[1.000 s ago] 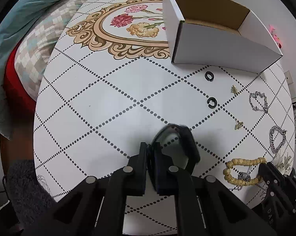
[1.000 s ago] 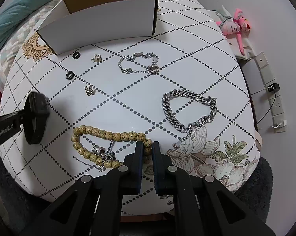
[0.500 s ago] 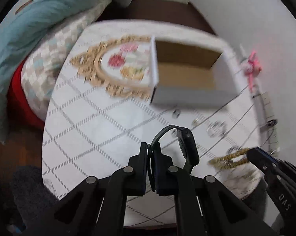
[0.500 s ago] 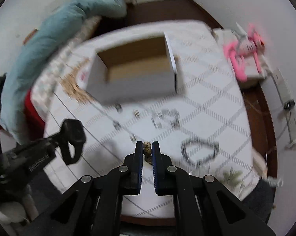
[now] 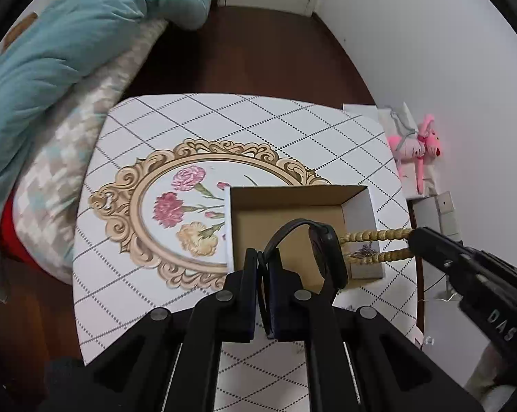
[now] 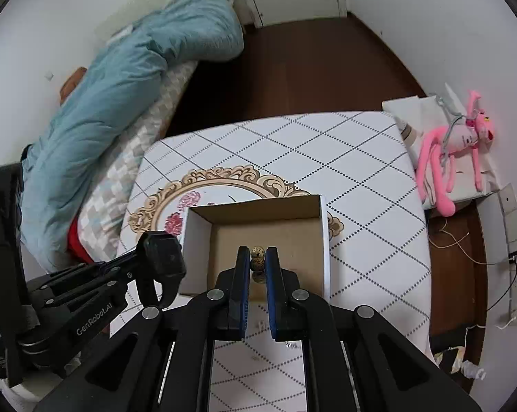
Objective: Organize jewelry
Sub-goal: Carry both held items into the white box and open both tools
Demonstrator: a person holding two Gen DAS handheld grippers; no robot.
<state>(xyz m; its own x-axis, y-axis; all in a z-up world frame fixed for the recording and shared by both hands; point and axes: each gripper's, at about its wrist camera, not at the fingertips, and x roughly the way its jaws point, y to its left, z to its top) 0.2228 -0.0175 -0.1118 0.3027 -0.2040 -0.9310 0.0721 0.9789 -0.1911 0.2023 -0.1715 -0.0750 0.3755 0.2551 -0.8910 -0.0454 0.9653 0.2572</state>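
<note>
My left gripper is shut on the strap of a black watch, which hangs over the near part of an open white cardboard box. The box has a brown inside and stands on the patterned table. My right gripper is shut on a tan bead bracelet above the same box. In the left wrist view the bracelet stretches as two bead strands from the right gripper towards the watch. The right wrist view shows the left gripper holding the watch beside the box's left wall.
A teal quilt and a checked pillow lie beyond the table's left edge. A pink plush toy rests on white boxes to the right, with wall sockets and cables nearby. Dark wooden floor lies behind the table.
Both grippers have lifted off the table, carrying the watch and the bead bracelet, and travelled to above the box. The other jewelry on the table has dropped out of view.
</note>
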